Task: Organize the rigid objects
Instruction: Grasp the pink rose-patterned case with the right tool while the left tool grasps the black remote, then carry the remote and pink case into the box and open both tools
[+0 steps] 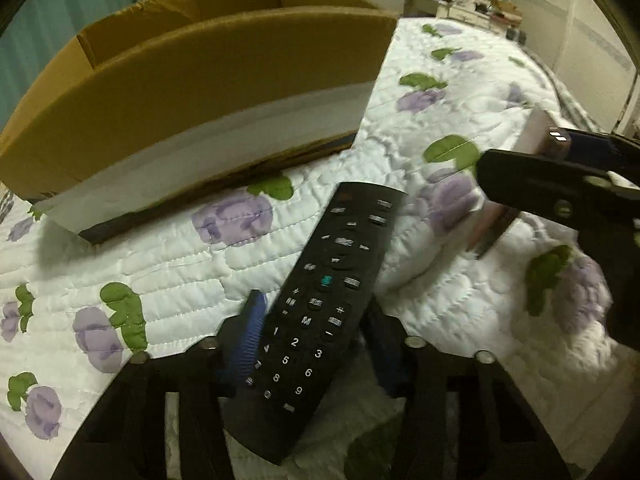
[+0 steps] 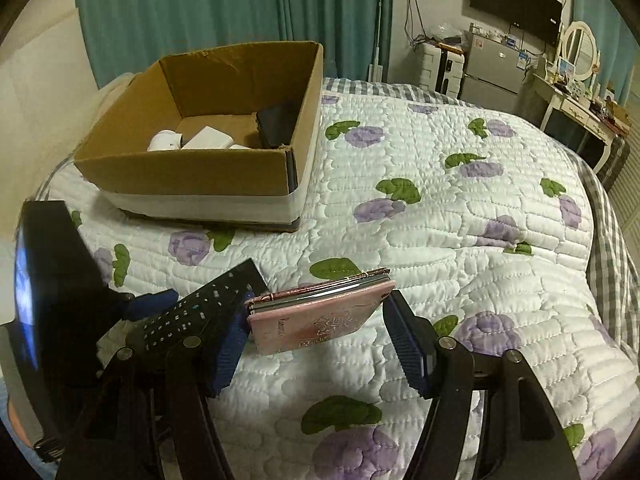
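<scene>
Pinching stiff, light remote (image 1: 320, 300) near number end, left gripper (image 1: 316, 344); right gripper (image 2: 320, 336) fingers clamp slippery pink case (image 2: 316, 316) edges.

A home bedroom: a quilted floral bedspread (image 2: 460, 216), teal curtains (image 2: 224, 4), wall-mounted TV (image 2: 516, 4) and dressing table (image 2: 576, 104).

Black remote (image 1: 320, 304), pink case (image 2: 316, 316), brown box (image 2: 208, 168), purple-flowered white quilt (image 2: 460, 240)

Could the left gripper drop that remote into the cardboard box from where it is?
Probably yes: the left gripper holds the remote, and the open-topped cardboard box sits just ahead with only bare quilt between.
</scene>
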`<state>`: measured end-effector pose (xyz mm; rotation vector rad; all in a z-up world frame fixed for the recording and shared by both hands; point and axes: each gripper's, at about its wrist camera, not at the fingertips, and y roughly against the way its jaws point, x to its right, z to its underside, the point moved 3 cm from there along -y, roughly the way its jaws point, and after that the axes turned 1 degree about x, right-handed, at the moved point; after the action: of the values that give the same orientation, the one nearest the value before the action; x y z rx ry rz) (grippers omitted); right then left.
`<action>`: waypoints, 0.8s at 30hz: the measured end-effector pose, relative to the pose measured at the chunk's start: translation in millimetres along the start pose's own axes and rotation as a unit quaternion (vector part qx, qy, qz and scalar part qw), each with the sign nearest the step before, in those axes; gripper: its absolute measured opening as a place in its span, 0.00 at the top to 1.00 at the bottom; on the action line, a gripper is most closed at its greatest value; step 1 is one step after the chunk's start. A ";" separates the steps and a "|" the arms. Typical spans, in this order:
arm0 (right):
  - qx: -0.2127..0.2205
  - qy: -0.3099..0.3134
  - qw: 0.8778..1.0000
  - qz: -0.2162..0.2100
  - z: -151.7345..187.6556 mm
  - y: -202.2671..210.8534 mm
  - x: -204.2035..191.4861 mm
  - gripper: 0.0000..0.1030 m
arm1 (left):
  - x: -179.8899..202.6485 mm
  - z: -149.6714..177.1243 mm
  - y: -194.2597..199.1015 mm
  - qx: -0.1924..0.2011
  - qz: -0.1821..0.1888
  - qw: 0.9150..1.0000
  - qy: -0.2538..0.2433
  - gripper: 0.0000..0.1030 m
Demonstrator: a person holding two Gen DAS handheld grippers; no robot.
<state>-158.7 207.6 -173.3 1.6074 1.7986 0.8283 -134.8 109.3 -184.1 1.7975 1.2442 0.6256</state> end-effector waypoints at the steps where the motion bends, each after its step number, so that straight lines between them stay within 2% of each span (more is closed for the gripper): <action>1: 0.002 0.001 1.000 0.001 -0.7 2.6 -0.5 0.36 | 0.0 0.4 5.4 0.006 0.001 1.000 0.001 0.63; 2: 0.005 0.003 1.000 0.001 -1.6 5.6 -0.9 0.36 | -0.1 0.9 12.2 0.012 0.001 1.000 0.002 0.70; 4: 0.012 0.005 1.000 0.003 -4.3 12.3 -1.8 0.36 | -2.3 1.0 25.6 0.022 -0.003 1.000 0.008 0.71; 7: 0.024 0.007 1.000 0.001 -10.2 25.2 -5.0 0.36 | -8.3 0.9 55.1 0.046 -0.009 0.999 0.017 0.80; 11: 0.045 0.016 0.999 -0.001 -20.0 47.4 -13.5 0.36 | -31.4 -2.2 85.2 0.068 0.000 0.997 0.036 0.81; 13: 0.057 0.019 0.998 -0.004 -24.8 61.7 -18.0 0.36 | -42.1 -0.6 87.5 0.078 -0.006 0.996 0.039 0.81; 24: 0.106 0.038 0.994 -0.016 -39.1 125.9 -44.8 0.36 | -60.1 -21.8 163.4 0.152 -0.035 0.987 0.044 0.81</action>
<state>-104.5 170.5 -50.5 1.6924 2.0189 0.7131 -92.6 36.5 -30.1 1.9795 1.5239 0.5004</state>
